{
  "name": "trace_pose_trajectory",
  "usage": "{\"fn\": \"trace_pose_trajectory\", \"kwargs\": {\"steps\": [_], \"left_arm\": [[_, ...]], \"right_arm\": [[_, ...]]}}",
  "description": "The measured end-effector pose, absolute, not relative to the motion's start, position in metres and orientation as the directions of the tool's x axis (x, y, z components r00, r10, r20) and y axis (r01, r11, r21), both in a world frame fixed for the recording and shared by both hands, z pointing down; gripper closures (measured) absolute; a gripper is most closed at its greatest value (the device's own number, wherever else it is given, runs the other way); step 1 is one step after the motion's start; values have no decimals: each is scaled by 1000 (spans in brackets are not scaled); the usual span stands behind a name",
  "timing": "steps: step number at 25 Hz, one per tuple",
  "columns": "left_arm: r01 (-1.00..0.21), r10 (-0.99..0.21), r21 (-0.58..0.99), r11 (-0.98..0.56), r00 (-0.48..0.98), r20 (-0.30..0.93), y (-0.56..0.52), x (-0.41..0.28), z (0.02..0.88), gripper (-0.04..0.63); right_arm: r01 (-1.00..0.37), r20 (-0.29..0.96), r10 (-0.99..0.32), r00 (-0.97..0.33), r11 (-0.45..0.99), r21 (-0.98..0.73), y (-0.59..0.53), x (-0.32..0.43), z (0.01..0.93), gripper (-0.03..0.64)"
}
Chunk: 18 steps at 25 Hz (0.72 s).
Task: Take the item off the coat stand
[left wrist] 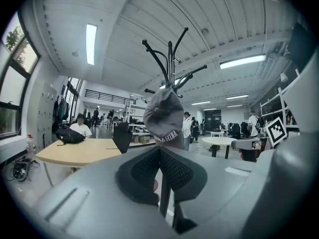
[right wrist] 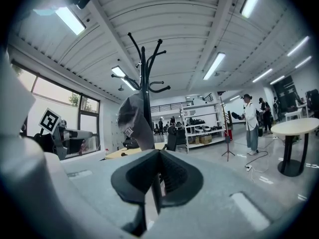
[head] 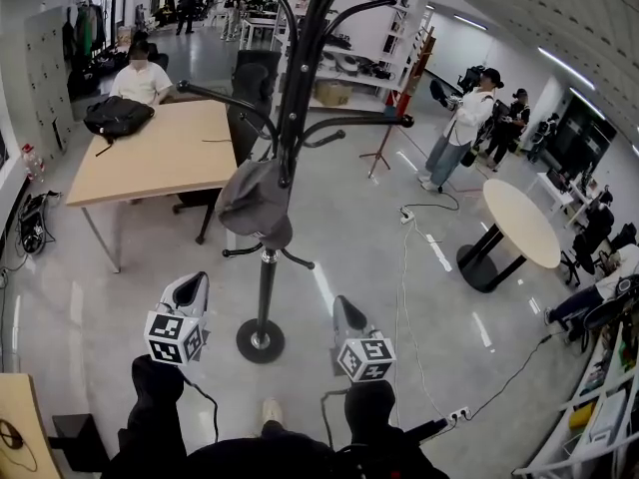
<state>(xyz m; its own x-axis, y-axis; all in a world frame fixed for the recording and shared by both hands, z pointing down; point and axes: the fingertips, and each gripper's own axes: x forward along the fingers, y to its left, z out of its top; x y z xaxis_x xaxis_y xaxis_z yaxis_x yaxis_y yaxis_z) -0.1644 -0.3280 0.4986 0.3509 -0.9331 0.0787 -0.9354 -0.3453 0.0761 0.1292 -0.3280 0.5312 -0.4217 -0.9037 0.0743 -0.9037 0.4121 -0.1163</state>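
Grey cap [head: 257,200], the item to be removed: it hangs on a lower hook of the black coat stand [head: 266,287], draped against the pole.

My left gripper [head: 190,295] and my right gripper [head: 347,315] are held level and low, one on each side of the pole. Both are short of the cap and touch nothing.

Left jaws: clenched, pads together, nothing between them. The cap shows ahead of and above them in the left gripper view.

Right jaws: likewise clenched and empty. The cap shows up and to the left in the right gripper view.

Progress, as I judge it: no part of the task is done, and the cap sits untouched on its hook.

Remaining: open one pair of jaws, raise them to the cap, close on its fabric, and lift it clear of the hook.
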Motion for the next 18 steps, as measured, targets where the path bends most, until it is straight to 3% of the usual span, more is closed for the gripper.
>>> {"fn": "trace_pose_trajectory", "kwargs": {"steps": [18], "left_arm": [[-929, -929, 75, -363, 367, 49, -393, -164, 466, 592]], "right_arm": [[-917, 63, -919, -388, 378, -127, -373, 143, 521, 615]]}}
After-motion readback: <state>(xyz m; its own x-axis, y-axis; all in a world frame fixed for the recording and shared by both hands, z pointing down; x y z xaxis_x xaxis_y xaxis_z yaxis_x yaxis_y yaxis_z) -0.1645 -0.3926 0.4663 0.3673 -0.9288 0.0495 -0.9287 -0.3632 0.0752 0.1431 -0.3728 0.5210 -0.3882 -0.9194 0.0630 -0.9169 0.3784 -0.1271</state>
